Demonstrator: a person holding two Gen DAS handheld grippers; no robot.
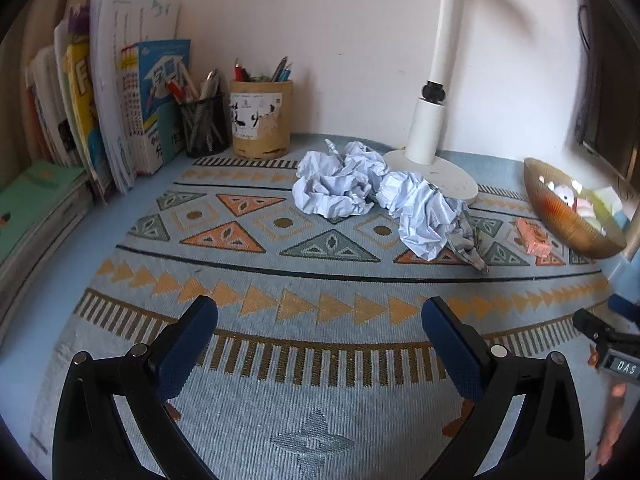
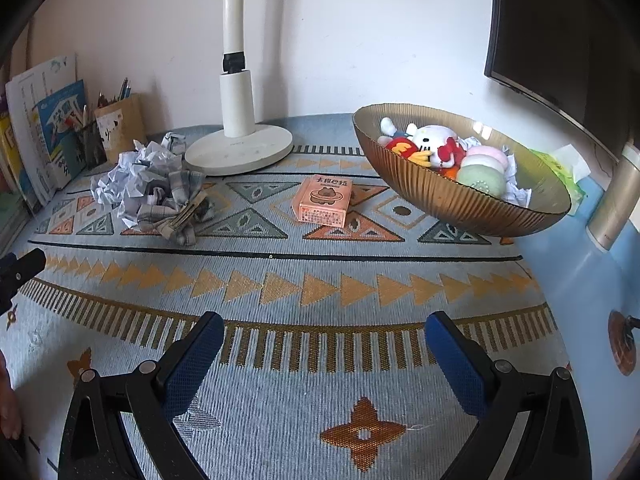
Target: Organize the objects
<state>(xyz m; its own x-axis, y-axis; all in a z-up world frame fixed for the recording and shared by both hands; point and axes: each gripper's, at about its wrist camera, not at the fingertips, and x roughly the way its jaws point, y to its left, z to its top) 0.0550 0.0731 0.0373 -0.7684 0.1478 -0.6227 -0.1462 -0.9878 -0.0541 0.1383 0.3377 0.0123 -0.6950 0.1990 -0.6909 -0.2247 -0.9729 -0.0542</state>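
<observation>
Crumpled white paper [image 1: 360,192] lies on the patterned mat by the lamp base; it also shows in the right wrist view [image 2: 136,180]. A grey checked cloth [image 1: 466,236] lies against the paper, also in the right wrist view [image 2: 176,208]. A small pink box [image 2: 324,199] lies flat on the mat left of the bowl, and shows in the left wrist view [image 1: 532,236]. A ribbed golden bowl [image 2: 452,200] holds plush toys [image 2: 432,146]. My left gripper [image 1: 320,336] is open and empty, above the near mat. My right gripper [image 2: 324,344] is open and empty, well short of the box.
A white lamp [image 1: 430,128] stands at the back. Two pen holders [image 1: 260,120] and upright books [image 1: 120,100] stand at the back left, flat books [image 1: 36,200] at the left edge. A dark monitor [image 2: 560,40] and tissue pack [image 2: 568,164] are at the right.
</observation>
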